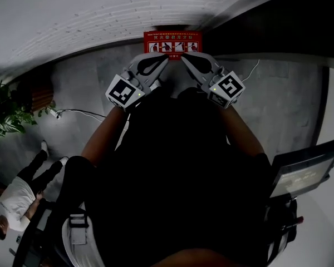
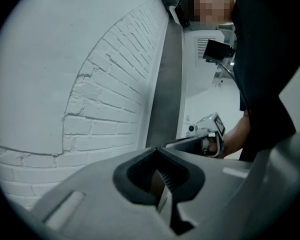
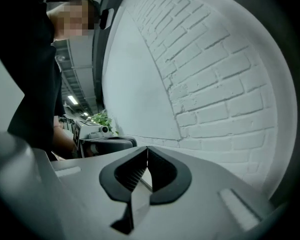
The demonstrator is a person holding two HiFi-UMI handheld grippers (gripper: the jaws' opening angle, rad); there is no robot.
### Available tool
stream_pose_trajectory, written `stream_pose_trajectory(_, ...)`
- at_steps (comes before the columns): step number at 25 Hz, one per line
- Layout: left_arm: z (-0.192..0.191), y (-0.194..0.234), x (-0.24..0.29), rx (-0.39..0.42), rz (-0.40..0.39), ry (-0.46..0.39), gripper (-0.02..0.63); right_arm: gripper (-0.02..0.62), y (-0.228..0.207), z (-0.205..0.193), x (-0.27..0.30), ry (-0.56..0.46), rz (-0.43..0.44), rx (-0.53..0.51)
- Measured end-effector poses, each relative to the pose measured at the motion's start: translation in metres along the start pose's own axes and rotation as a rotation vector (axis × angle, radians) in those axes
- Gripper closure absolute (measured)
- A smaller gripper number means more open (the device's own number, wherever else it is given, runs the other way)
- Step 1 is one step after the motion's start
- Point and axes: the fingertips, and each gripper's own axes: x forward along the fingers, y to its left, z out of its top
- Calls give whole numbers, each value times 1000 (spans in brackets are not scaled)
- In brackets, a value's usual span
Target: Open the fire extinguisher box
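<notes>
We see only part of fire extinguisher box (image 1: 172, 42); rest hidden behind left gripper (image 1: 166, 59) and right gripper (image 1: 183, 57). Its print too small for us. Plant (image 1: 5, 113) cut by left edge.

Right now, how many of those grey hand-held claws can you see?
2. The left gripper is by the red fire extinguisher box, left of centre; the right gripper beside it, on the right. None seem hidden.

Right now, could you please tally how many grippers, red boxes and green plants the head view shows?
grey two-jaw grippers: 2, the left gripper and the right gripper
red fire extinguisher box with a pictogram label: 1
green leafy plant: 1
total: 4
</notes>
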Motion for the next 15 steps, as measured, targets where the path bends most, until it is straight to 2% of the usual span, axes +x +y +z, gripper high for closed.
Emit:
stream_pose_trajectory(4,-21,22,7,-16,4,20,607,586,-33,-22,4,37,-55,89)
stream_pose_trajectory(8,-60,37,18,-40,42,63,607,586,-65,-56,9,73,-62,216)
stream_pose_trajectory(11,-103,41,34,-84,76,140,607,583,-97,-117,11,150,-66,330)
stream_pose_trajectory(15,-174,46,53,-147,114,261,607,578,-136,-215,11,210,-102,590)
